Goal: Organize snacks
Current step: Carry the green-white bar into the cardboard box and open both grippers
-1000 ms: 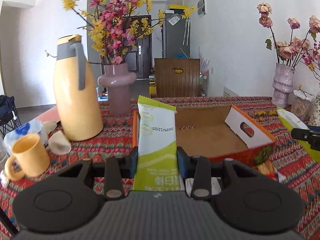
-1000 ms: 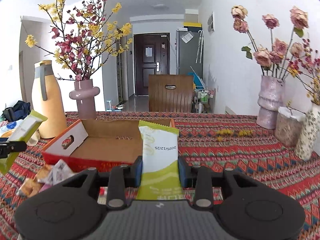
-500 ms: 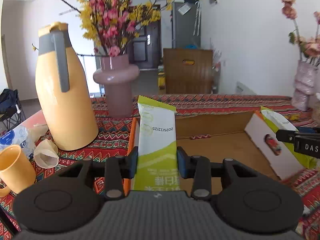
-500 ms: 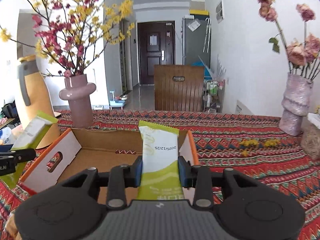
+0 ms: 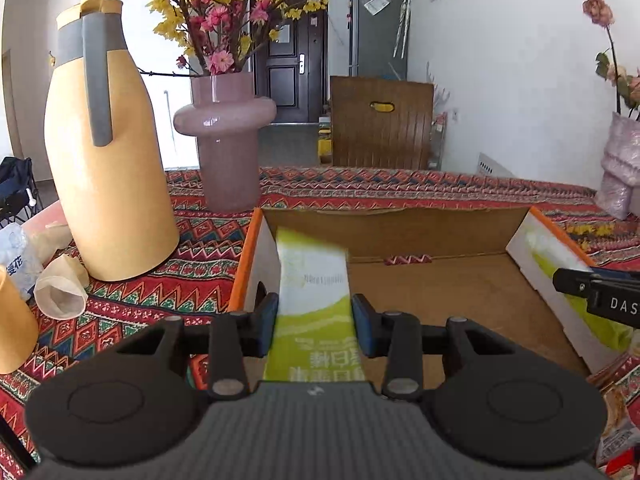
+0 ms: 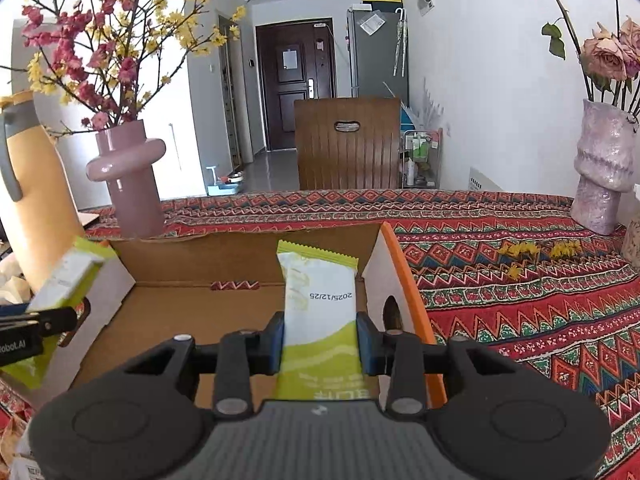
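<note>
An open cardboard box [image 5: 400, 228] with orange edges lies on the patterned tablecloth. My left gripper [image 5: 314, 320] hangs over the box's left end. A green and white snack packet [image 5: 312, 280] stands between its pads, its top blurred and sunk toward the box floor, so the grip looks loose. My right gripper [image 6: 320, 340] is over the box's right end [image 6: 400, 280], its jaws opening around a second, matching packet [image 6: 318, 280] whose sides the pads still touch. Each gripper shows at the edge of the other's view.
A yellow thermos jug [image 5: 104, 160] and a pink vase [image 5: 224, 128] of flowers stand left of the box, with a yellow cup [image 5: 12, 320] and crumpled paper [image 5: 60, 288] nearer. A pale vase [image 6: 600, 168] stands far right. Loose snack wrappers [image 5: 616, 420] lie at the box's near right.
Both grippers moved forward and down over the box. The left packet has slipped lower between its pads and blurs. The right packet keeps its place in the jaws.
</note>
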`<move>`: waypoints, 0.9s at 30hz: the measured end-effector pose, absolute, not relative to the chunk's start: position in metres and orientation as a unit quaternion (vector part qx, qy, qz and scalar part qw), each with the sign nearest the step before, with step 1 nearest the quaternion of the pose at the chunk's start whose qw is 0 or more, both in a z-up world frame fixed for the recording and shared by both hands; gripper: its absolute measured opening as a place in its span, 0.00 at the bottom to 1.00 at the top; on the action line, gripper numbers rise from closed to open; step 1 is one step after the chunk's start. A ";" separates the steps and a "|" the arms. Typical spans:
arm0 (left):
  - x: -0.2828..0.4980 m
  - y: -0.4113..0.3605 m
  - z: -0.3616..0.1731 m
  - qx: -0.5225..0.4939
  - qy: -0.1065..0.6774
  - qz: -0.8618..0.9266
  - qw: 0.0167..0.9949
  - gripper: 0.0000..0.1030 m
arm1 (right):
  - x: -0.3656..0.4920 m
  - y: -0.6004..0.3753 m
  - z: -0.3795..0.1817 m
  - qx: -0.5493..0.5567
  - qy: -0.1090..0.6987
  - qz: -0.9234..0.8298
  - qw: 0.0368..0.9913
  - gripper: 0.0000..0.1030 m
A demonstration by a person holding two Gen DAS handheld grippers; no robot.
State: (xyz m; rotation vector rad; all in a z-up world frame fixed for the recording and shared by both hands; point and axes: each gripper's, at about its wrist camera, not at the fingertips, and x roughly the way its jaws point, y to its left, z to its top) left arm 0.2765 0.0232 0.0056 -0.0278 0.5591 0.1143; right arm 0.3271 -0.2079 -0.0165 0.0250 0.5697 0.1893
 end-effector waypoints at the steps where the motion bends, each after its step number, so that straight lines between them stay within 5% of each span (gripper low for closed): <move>1: 0.275 0.024 0.006 -0.018 0.273 0.055 0.960 0.40 | 0.327 -0.209 -0.016 0.015 0.280 0.092 0.955 0.38; 4: 0.271 0.027 0.009 -0.029 0.264 0.050 0.963 0.58 | 0.325 -0.216 -0.014 0.032 0.275 0.092 0.956 0.45; 6: 0.266 0.027 0.012 -0.034 0.252 0.052 0.966 0.84 | 0.321 -0.220 -0.010 0.042 0.264 0.092 0.959 0.75; 9: 0.257 0.029 0.017 -0.041 0.230 0.057 0.971 1.00 | 0.313 -0.226 -0.005 0.054 0.247 0.093 0.963 0.98; 27: 0.217 0.026 0.053 -0.033 0.203 0.068 0.976 1.00 | 0.267 -0.226 0.032 0.043 0.198 0.089 0.975 1.00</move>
